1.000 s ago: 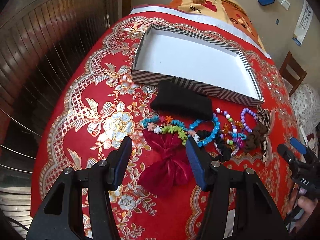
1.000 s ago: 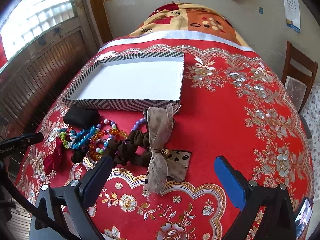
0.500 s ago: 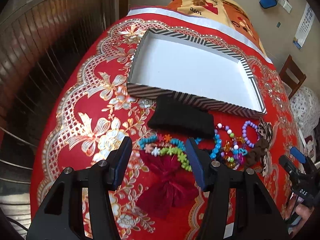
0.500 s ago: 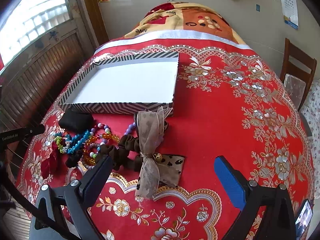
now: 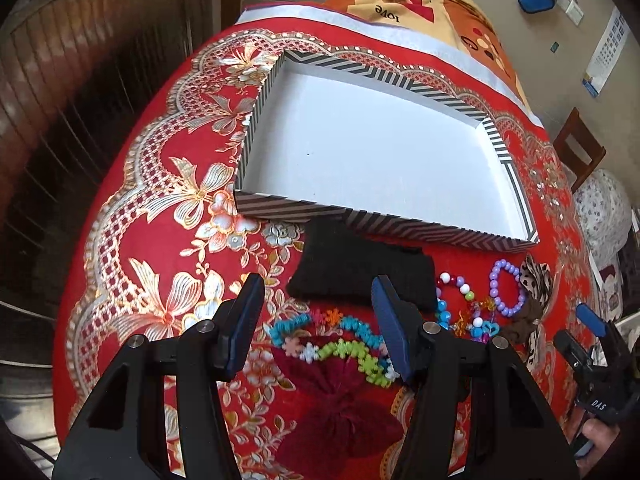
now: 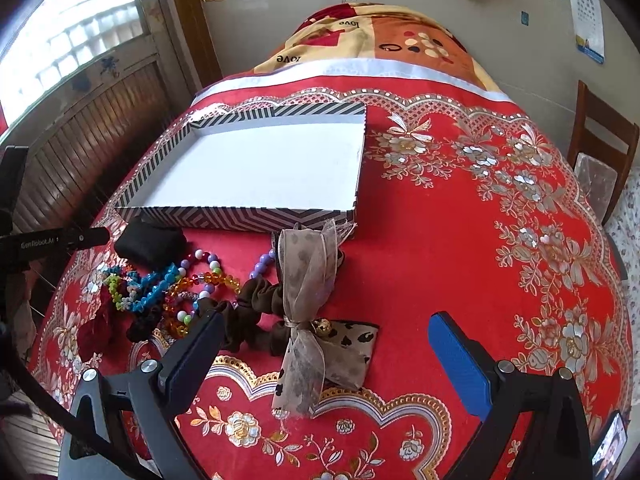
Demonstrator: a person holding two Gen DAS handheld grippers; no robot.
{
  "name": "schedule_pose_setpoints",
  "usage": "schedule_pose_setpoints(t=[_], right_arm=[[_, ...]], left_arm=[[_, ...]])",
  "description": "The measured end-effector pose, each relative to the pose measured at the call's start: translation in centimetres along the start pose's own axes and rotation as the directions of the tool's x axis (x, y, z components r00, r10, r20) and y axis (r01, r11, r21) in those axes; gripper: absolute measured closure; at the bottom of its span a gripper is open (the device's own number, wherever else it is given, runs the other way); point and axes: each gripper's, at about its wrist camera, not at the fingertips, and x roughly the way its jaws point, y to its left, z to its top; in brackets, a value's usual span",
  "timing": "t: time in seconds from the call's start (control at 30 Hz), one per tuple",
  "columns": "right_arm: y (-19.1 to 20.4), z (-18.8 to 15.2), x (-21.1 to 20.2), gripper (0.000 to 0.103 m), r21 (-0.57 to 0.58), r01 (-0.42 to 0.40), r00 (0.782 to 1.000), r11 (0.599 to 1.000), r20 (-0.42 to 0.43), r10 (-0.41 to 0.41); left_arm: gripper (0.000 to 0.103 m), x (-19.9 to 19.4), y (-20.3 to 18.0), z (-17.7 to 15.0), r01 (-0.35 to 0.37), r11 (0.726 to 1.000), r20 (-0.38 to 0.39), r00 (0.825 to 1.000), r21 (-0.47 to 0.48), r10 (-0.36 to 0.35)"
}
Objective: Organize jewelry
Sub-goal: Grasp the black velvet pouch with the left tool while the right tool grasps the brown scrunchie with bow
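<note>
A shallow striped box (image 5: 404, 230) with a white empty inside stands on the red floral tablecloth; it also shows in the right wrist view (image 6: 240, 213). In front of it lie a black pouch (image 5: 360, 276), colourful bead bracelets (image 5: 340, 344), a dark red bow (image 5: 340, 412), a purple bead bracelet (image 5: 505, 292), a brown scrunchie (image 6: 256, 316) and a sheer leopard-print bow (image 6: 308, 312). My left gripper (image 5: 318, 324) is open and empty, above the bracelets. My right gripper (image 6: 320, 354) is wide open and empty, around the leopard bow's lower end.
The red cloth (image 6: 480, 240) covers a table with a patterned blanket (image 6: 380, 40) beyond it. A wooden chair (image 6: 600, 152) stands at the right. A wooden wall and window (image 6: 80, 80) are at the left.
My left gripper has moved forward toward the box, so the bracelets and pouch now lie between its fingers. My right gripper has shifted slightly forward. Both stay open.
</note>
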Motion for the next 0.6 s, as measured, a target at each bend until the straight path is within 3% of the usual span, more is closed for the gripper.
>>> schedule_pose_setpoints(t=[0.3, 0.37, 0.6], right_arm=[[0.3, 0.3, 1.0, 0.005, -0.002, -0.007, 1.0, 1.0, -0.01, 0.007], [0.4, 0.3, 1.3, 0.01, -0.016, -0.014, 1.0, 1.0, -0.016, 0.014], [0.0, 0.4, 2.7, 0.022, -0.004, -0.035, 0.999, 0.999, -0.038, 0.035]], left_arm=[[0.046, 1.7, 0.8, 1.3, 0.067, 0.998, -0.041, 0.997, 0.011, -0.067], [0.041, 2.2, 0.7, 1.6, 0.1, 0.995, -0.052, 0.994, 0.026, -0.099], [0.04, 4.3, 0.4, 2.3, 0.149, 0.988, -0.104, 0.984, 0.042, -0.144]])
